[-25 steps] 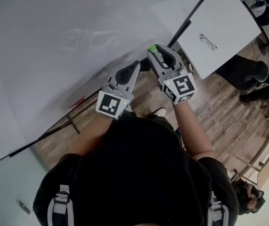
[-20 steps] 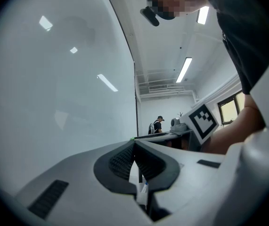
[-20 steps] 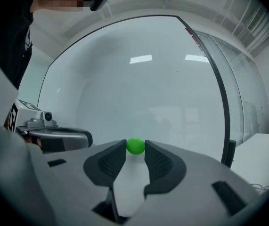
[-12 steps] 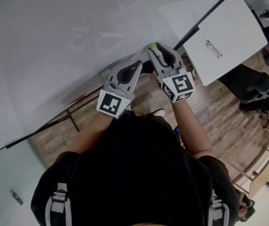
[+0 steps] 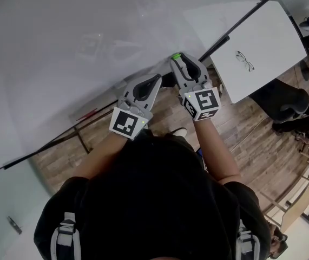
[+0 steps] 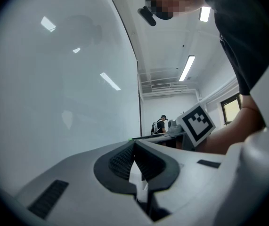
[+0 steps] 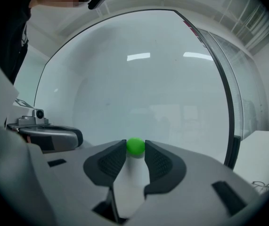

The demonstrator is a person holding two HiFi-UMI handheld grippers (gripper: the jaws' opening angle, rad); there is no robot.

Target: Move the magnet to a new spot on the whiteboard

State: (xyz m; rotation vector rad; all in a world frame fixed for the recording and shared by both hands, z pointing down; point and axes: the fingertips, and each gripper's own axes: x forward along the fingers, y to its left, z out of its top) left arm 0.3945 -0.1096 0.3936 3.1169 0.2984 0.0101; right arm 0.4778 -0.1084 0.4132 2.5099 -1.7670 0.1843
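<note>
A small round green magnet [image 7: 135,146] sits pinched between the tips of my right gripper [image 7: 135,147], which is shut on it right in front of the whiteboard [image 7: 139,88]. From the head view the magnet [image 5: 175,56] shows as a green spot at the tip of my right gripper [image 5: 178,58], close against the whiteboard [image 5: 62,47]. My left gripper [image 5: 155,80] is beside it, lower and to the left, its jaws shut with nothing between them; the left gripper view shows my left gripper [image 6: 134,147] pointing along the board.
The whiteboard's dark frame edge [image 7: 228,102] runs down the right of the right gripper view. A white table [image 5: 257,47] with a pair of glasses [image 5: 243,59] stands to the right. A red marker [image 5: 88,114] lies on the board's tray. Wooden floor lies below.
Both grippers have stayed nearly still at the board, the right one keeping hold of the green magnet; the head camera has shifted slightly.
</note>
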